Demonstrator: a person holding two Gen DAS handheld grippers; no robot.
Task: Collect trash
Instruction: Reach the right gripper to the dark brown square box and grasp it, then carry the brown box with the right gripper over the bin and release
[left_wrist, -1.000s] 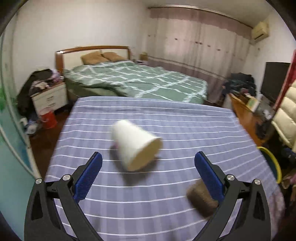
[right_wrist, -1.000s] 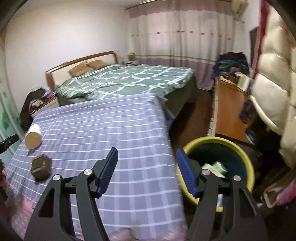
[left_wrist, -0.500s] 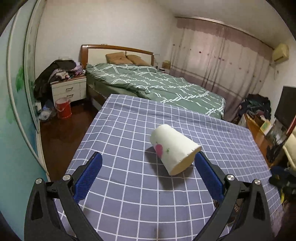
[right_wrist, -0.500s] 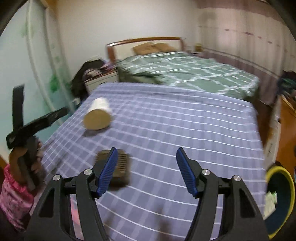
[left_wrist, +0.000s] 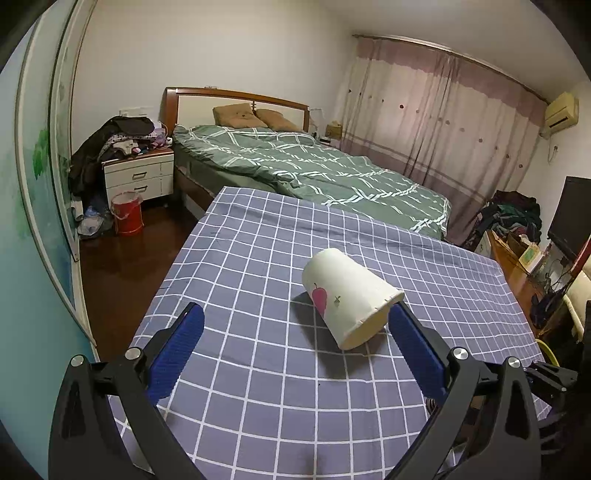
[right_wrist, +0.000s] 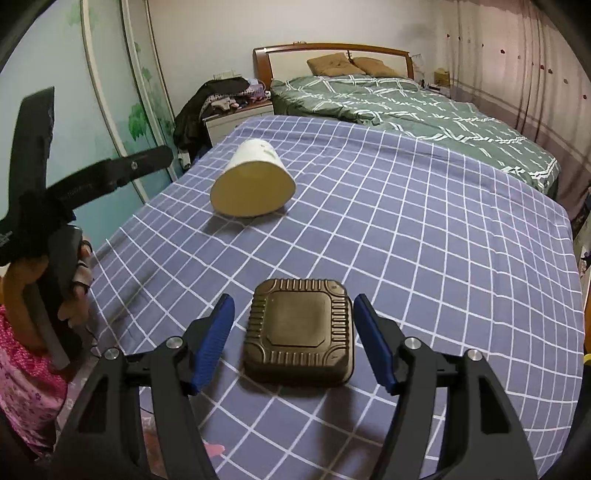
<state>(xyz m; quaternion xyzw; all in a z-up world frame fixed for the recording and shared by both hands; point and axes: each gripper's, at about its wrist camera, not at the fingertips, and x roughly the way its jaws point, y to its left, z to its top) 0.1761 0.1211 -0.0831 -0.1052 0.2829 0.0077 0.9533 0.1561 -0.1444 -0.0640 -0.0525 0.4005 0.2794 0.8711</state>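
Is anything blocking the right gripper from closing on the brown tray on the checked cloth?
Nothing visible does. The brown tray lies flat on the checked cloth, between the open fingers of the right gripper, with a gap on each side. The paper cup lies well beyond it, out of the way.

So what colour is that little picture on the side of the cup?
Pink, on the white paper cup lying on its side. The left wrist view shows it best.
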